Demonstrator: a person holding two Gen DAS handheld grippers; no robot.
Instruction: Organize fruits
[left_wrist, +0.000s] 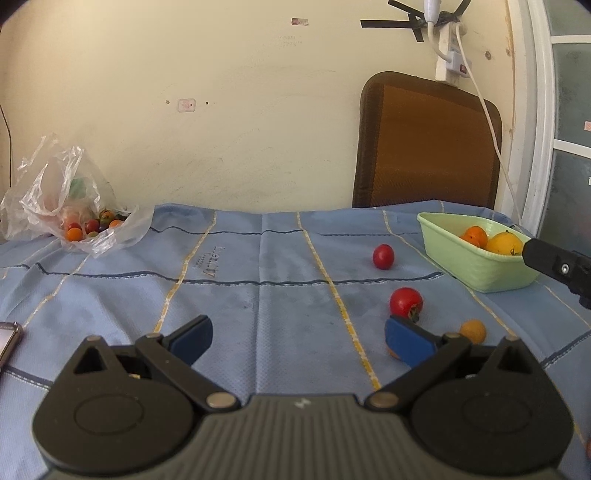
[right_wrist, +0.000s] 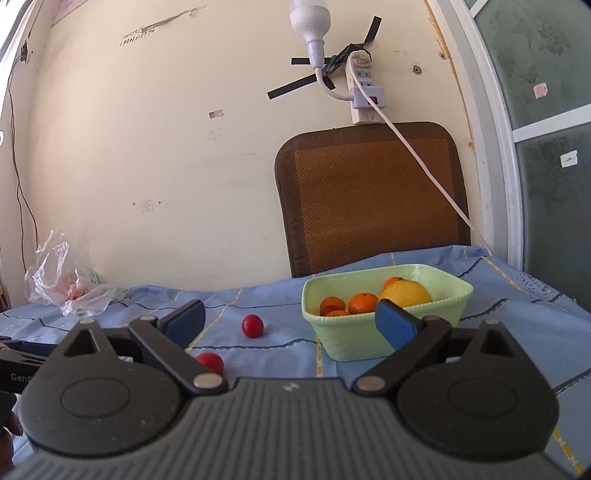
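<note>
A green basket (left_wrist: 476, 271) stands at the right of the blue tablecloth and holds oranges (left_wrist: 475, 235) and a yellow fruit (left_wrist: 504, 242); it also shows in the right wrist view (right_wrist: 347, 343). On the cloth lie a small red tomato (left_wrist: 383, 256), a bigger red tomato (left_wrist: 405, 302) and a small orange fruit (left_wrist: 473, 331). My left gripper (left_wrist: 297, 338) is open and empty, low over the cloth, its right finger beside the bigger tomato. My right gripper (right_wrist: 290, 323) is open and empty, just in front of the basket. Two red tomatoes (right_wrist: 252, 325) (right_wrist: 209, 362) lie to its left.
A clear plastic bag (left_wrist: 74, 206) with several small tomatoes lies at the back left by the wall. A brown chair back (left_wrist: 424, 144) stands behind the table. A phone (left_wrist: 8, 341) lies at the left edge. A white cable (left_wrist: 491, 122) hangs from a wall socket.
</note>
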